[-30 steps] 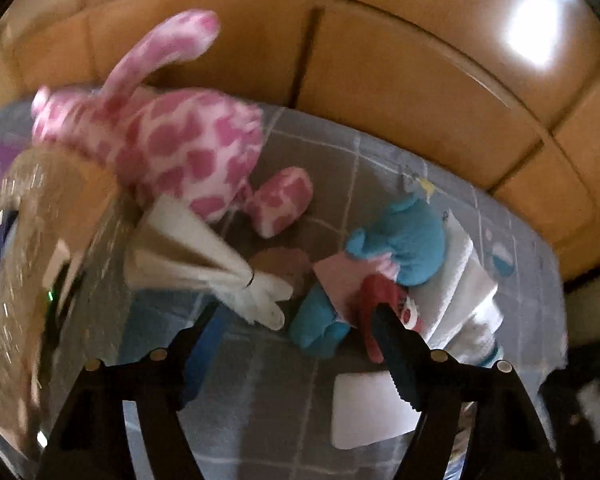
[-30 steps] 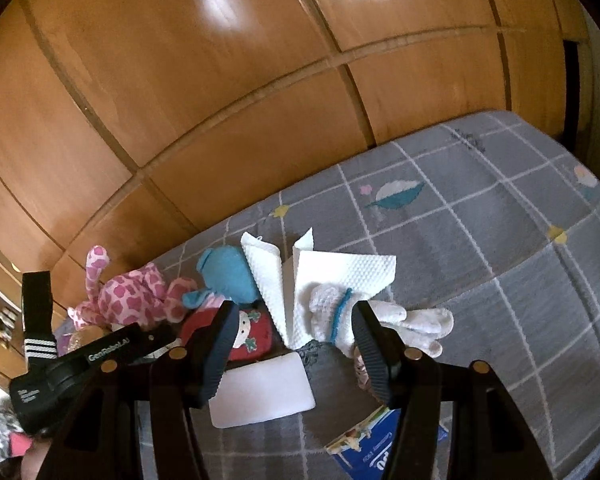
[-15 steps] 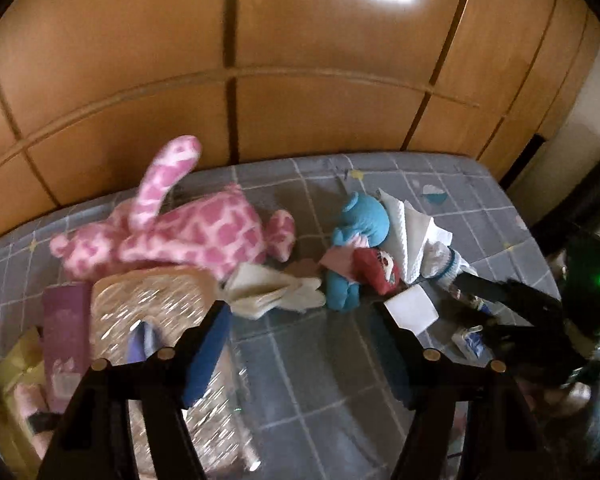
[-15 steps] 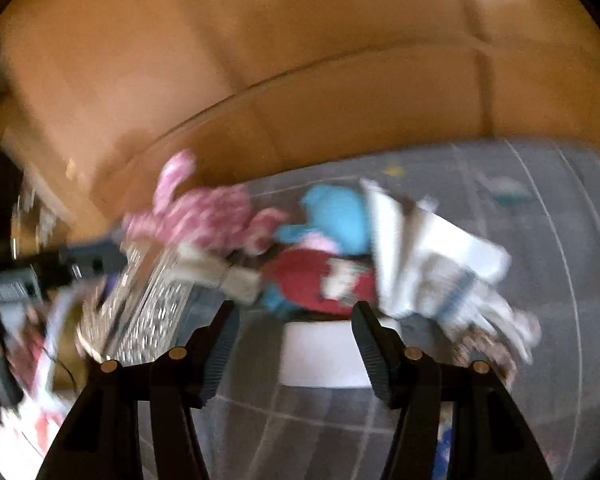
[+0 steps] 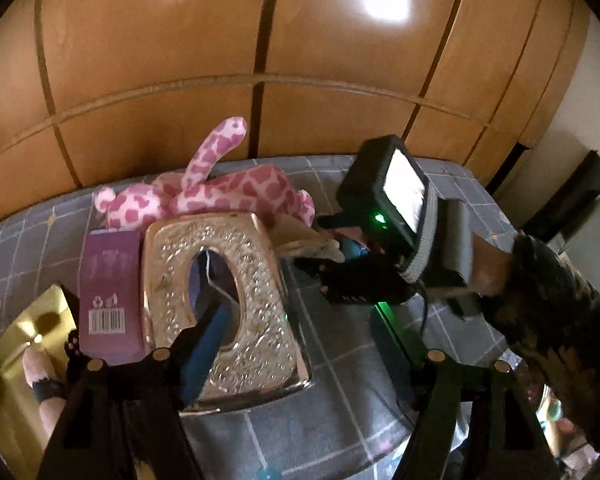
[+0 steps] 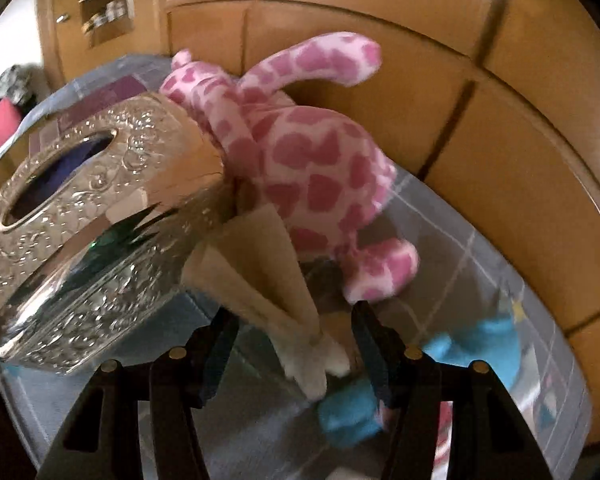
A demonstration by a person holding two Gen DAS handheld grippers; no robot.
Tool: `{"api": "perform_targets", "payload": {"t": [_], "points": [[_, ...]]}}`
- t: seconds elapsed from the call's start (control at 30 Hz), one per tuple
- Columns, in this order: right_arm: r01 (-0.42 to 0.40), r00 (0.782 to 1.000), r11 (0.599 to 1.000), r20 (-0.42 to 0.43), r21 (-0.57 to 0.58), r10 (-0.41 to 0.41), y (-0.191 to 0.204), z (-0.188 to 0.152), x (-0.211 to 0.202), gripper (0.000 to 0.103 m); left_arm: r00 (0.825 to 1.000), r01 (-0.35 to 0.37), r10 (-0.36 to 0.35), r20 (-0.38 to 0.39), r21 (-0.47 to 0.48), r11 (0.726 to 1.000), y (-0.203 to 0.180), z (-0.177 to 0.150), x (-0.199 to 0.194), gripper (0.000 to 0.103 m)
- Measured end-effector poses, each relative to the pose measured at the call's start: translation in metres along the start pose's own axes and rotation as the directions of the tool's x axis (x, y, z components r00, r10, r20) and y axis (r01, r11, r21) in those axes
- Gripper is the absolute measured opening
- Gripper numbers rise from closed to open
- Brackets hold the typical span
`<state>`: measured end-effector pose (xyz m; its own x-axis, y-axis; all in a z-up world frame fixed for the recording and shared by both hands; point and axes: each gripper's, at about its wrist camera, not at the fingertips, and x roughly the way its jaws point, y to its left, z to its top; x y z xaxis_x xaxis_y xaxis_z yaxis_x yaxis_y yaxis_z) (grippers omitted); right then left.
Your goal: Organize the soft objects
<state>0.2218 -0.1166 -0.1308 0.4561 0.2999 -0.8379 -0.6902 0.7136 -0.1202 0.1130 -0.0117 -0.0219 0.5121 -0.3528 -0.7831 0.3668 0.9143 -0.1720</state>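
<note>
A pink spotted plush giraffe (image 5: 220,196) (image 6: 300,152) lies on the grey checked bedsheet (image 5: 340,360) against the wooden wall. A cream-coloured glove (image 6: 268,264) (image 5: 308,240) lies in front of it, beside a silver embossed tissue box (image 5: 220,292) (image 6: 92,208). My right gripper (image 6: 296,348) is open, its fingers either side of the glove's finger end; it shows in the left wrist view (image 5: 320,276). A blue plush toy (image 6: 472,360) lies to the right. My left gripper (image 5: 300,360) is open and empty, above the tissue box's near end.
A purple carton (image 5: 108,292) and a gold box (image 5: 24,356) with a small toy inside sit left of the tissue box. Wooden cabinet panels (image 5: 300,60) rise directly behind the bed. The person's camouflage sleeve (image 5: 560,320) crosses the right side.
My right gripper has swung left from the white tissues to the cream glove by the giraffe. My left gripper has pulled back and left, now over the tissue box.
</note>
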Motion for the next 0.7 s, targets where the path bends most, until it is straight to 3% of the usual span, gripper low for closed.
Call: {"api": "perform_targets", "payload": {"t": [0.03,0.07,0.2,0.37,0.43,0.5,0.63,0.7], "points": [[-0.008,1.000,1.000,-0.001,-0.021,0.008,0.001,0.001,0.003,0.047,1.000,0.004,-0.004,-0.002,-0.004,1.000,0.002,-0.002,0.000,0.074],[-0.029,0.999,0.999,-0.014,-0.032,0.029,0.003,0.003,0.006,0.028,1.000,0.004,-0.004,-0.003,-0.008,1.000,0.003,-0.003,0.001,0.074],[-0.053,0.998,0.999,-0.014,0.000,0.053,0.001,0.001,-0.001,0.017,1.000,0.014,-0.014,-0.001,-0.018,1.000,0.004,-0.006,0.000,0.074],[-0.026,0.996,0.985,0.084,0.173,0.011,-0.026,-0.021,-0.058,0.016,1.000,0.024,-0.024,0.002,0.001,1.000,-0.006,-0.001,0.005,0.074],[-0.069,0.991,0.943,0.130,0.326,0.027,-0.051,-0.042,-0.086,0.016,1.000,0.017,-0.016,-0.002,0.022,1.000,-0.018,0.003,0.009,0.074],[-0.113,0.983,0.877,0.180,0.466,0.031,-0.079,-0.069,-0.112,0.017,1.000,0.015,-0.015,-0.004,0.058,0.998,-0.031,0.005,0.015,0.074],[-0.130,0.968,0.750,0.248,0.648,-0.047,-0.121,-0.125,-0.142,0.017,1.000,0.000,0.002,-0.012,0.172,0.985,-0.067,0.008,0.040,0.071],[-0.141,0.961,0.675,0.264,0.724,-0.082,-0.137,-0.154,-0.144,0.017,1.000,0.006,0.000,-0.028,0.238,0.971,-0.088,0.008,0.060,0.060]]}}
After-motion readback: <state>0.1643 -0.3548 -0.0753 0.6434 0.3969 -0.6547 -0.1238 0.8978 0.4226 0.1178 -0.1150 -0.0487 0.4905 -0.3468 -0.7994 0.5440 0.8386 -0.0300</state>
